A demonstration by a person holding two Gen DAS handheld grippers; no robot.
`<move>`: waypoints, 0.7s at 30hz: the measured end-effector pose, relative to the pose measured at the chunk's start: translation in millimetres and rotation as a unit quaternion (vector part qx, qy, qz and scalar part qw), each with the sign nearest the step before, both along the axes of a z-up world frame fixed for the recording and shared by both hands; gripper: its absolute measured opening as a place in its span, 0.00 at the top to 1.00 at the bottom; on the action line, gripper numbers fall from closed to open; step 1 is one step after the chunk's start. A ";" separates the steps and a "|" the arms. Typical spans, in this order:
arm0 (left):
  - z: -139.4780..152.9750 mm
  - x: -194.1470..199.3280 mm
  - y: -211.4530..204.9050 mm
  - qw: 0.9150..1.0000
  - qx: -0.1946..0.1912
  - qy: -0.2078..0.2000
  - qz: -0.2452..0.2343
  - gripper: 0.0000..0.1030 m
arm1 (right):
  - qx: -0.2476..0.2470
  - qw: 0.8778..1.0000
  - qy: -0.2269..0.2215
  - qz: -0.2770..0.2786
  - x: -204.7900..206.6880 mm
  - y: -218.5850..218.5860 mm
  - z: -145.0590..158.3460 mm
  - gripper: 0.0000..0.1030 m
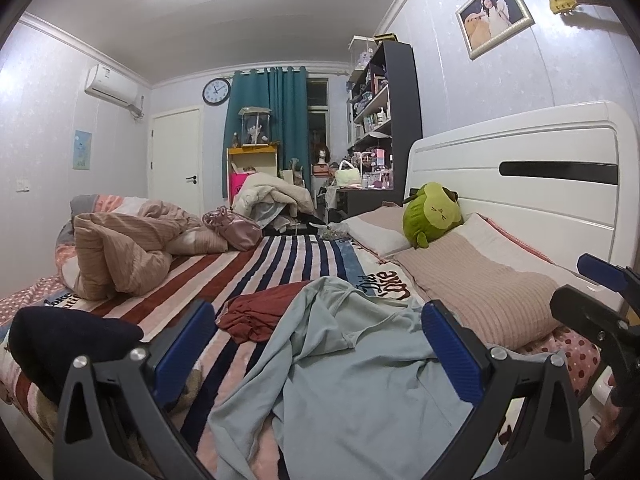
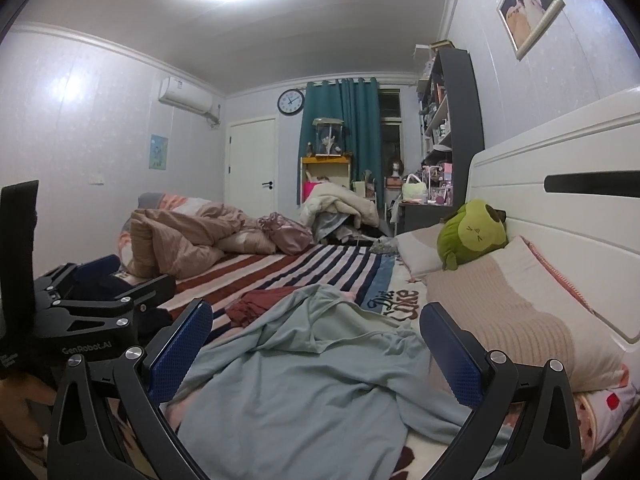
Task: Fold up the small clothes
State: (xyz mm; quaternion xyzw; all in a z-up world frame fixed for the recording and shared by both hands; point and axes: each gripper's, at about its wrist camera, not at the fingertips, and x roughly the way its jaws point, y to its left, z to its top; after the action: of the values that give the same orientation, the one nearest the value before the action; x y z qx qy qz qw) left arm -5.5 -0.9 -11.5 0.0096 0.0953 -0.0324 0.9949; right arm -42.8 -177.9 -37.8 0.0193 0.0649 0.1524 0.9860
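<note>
A pale blue garment (image 1: pixel 352 364) lies rumpled on the striped blanket (image 1: pixel 272 264) of the bed, spread across the foreground of both views. In the left wrist view it fills the space between the fingers of the left gripper (image 1: pixel 320 344), whose blue pads (image 1: pixel 186 344) stand wide apart with nothing held; whether they touch the cloth cannot be told. The right gripper (image 2: pixel 316 344) is likewise wide, its fingers either side of the same garment and gripping nothing. In the left view the right gripper shows at the 3 o'clock edge; in the right view the left gripper sits at 9 o'clock.

A dark red garment (image 1: pixel 260 312) lies crumpled just beyond the blue one, at about 11 o'clock from it, the blue cloth overlapping its near edge. A dark navy piece of cloth (image 1: pixel 68 340) rests at the 9 o'clock side of the left view, well apart from the blue garment.

A green plush toy (image 1: pixel 430 214) sits at 1 o'clock, leaning on the white headboard (image 1: pixel 520 184) between two pillows (image 1: pixel 480 292). A bunched tan quilt (image 1: pixel 128 248) lies at 10 o'clock on the far side of the bed, with a shiny pink bag (image 1: pixel 234 228) beside it.
</note>
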 end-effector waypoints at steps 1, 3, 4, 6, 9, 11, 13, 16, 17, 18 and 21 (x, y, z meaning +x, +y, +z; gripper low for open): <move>0.1 0.6 0.3 1.000 -0.001 0.002 -0.001 0.01 | 0.001 1.000 0.000 0.000 -0.1 -0.1 -0.1 0.00; -0.3 0.9 1.6 1.000 -0.002 0.002 -0.002 0.01 | 0.002 1.000 0.001 0.002 -0.2 1.1 -1.7 0.00; -0.4 1.1 1.7 1.000 -0.002 0.002 -0.001 0.01 | 0.004 1.000 0.002 0.006 -0.2 1.7 -1.9 0.00; -1.4 2.1 2.5 1.000 0.000 0.003 0.003 0.01 | 0.009 1.000 0.009 0.015 0.7 3.9 -3.2 0.00; -5.0 3.6 5.1 1.000 0.005 0.001 0.013 0.01 | 0.028 0.999 0.017 0.017 1.2 5.7 -8.3 0.00; -10.6 9.0 9.5 1.000 0.005 0.008 0.027 0.01 | 0.050 0.998 0.026 0.018 4.0 5.2 -13.7 0.00; -22.7 22.6 18.7 0.998 0.009 0.037 0.056 0.01 | 0.063 0.997 0.043 0.032 9.9 7.6 -20.5 0.00; -47.9 39.6 38.9 0.995 0.000 0.078 0.062 0.01 | 0.035 0.998 0.058 0.021 18.9 16.2 -28.4 0.00; -56.5 44.0 45.1 0.994 -0.005 0.091 0.066 0.01 | 0.027 0.998 0.058 0.014 20.6 17.1 -32.0 0.00; -66.8 48.8 51.7 0.992 -0.007 0.108 0.070 0.01 | 0.019 0.998 0.062 0.005 23.9 20.8 -35.6 0.00; -94.6 60.0 63.5 0.986 -0.011 0.153 0.064 0.01 | 0.015 0.996 0.084 0.009 37.3 24.0 -45.7 0.00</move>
State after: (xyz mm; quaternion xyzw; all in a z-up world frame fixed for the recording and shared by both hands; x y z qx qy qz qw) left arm 54.6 62.6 -106.2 -0.0121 0.2465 0.0296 0.9686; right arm -5.6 -153.9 -83.5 0.0459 0.1456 0.1596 0.9753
